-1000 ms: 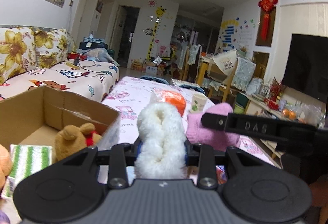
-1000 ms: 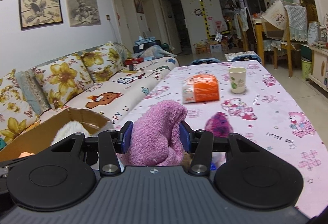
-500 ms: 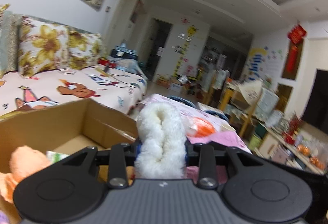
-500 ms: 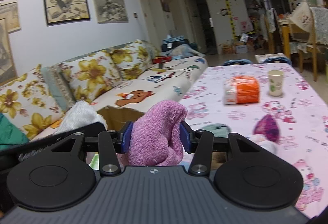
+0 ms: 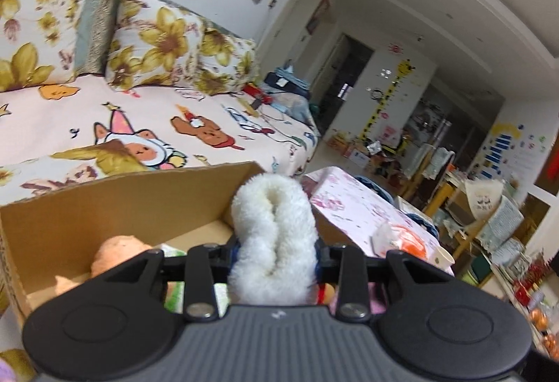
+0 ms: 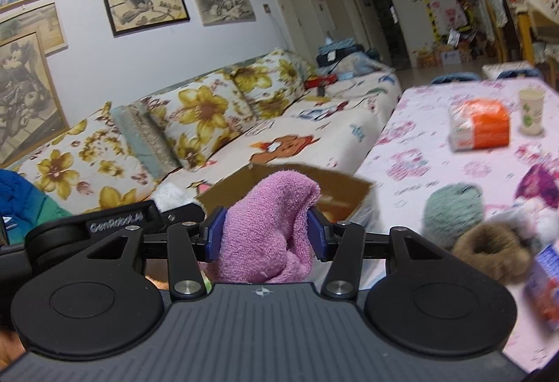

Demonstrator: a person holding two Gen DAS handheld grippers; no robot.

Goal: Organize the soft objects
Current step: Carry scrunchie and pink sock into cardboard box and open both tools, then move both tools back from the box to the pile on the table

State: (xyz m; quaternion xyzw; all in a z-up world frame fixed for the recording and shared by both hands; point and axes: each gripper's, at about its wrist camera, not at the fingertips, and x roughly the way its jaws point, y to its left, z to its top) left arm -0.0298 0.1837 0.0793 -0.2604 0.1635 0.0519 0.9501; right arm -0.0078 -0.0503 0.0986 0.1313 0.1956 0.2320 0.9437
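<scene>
My left gripper (image 5: 276,247) is shut on a white fluffy soft piece (image 5: 274,235) and holds it over the open cardboard box (image 5: 115,204). An orange plush toy (image 5: 117,252) and a green striped cloth lie in the box. My right gripper (image 6: 267,233) is shut on a pink towel cloth (image 6: 270,225), beside the box (image 6: 335,186) and to the right of the left gripper body (image 6: 115,221). A green yarn ball (image 6: 452,209), a brown fluffy ring (image 6: 491,247) and a purple plush (image 6: 539,183) lie on the table.
A pink-patterned table (image 6: 419,155) holds an orange-and-white packet (image 6: 480,129) and a paper cup (image 6: 531,116). A flowered sofa (image 6: 209,123) with cushions stands behind the box. Chairs and clutter fill the far right of the room.
Both grippers have swung left toward the box, each still holding its cloth. The left gripper now hangs over the box interior; the right has come up beside the left one.
</scene>
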